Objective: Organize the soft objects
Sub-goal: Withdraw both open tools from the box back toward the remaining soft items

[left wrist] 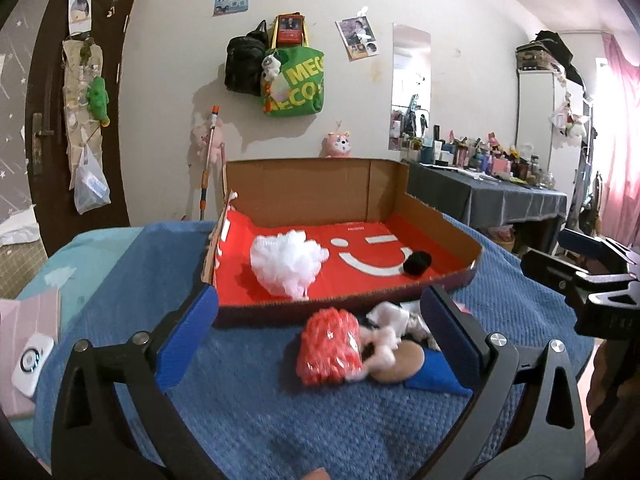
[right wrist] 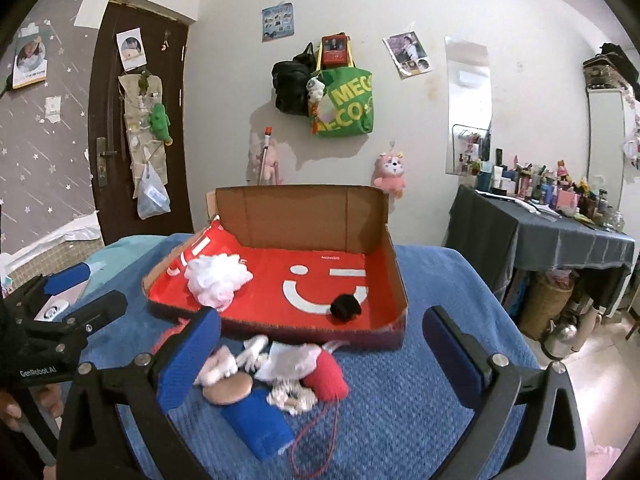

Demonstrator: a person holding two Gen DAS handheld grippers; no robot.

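A cardboard tray with a red smiley floor (left wrist: 360, 252) (right wrist: 280, 304) lies on a blue blanket. In it sit a white mesh puff (left wrist: 286, 264) (right wrist: 216, 276) and a small black pom (left wrist: 417, 262) (right wrist: 346, 307). In front of the tray lies a pile: a red mesh puff (left wrist: 330, 346), a tan round pad (left wrist: 398, 362) (right wrist: 232, 388), a blue pouch (right wrist: 258, 426), white cloth bits (right wrist: 290, 360) and a red pouch with a cord (right wrist: 326, 378). My left gripper (left wrist: 318, 320) stands open, the pile between its fingers, untouched. My right gripper (right wrist: 320, 350) is open over the same pile.
The blue blanket (left wrist: 260, 420) covers the bed. A white device on a pink case (left wrist: 30, 360) lies at the left edge. A grey-draped table crowded with bottles (right wrist: 560, 220) stands at the right. Bags (left wrist: 296, 76) hang on the wall behind the tray.
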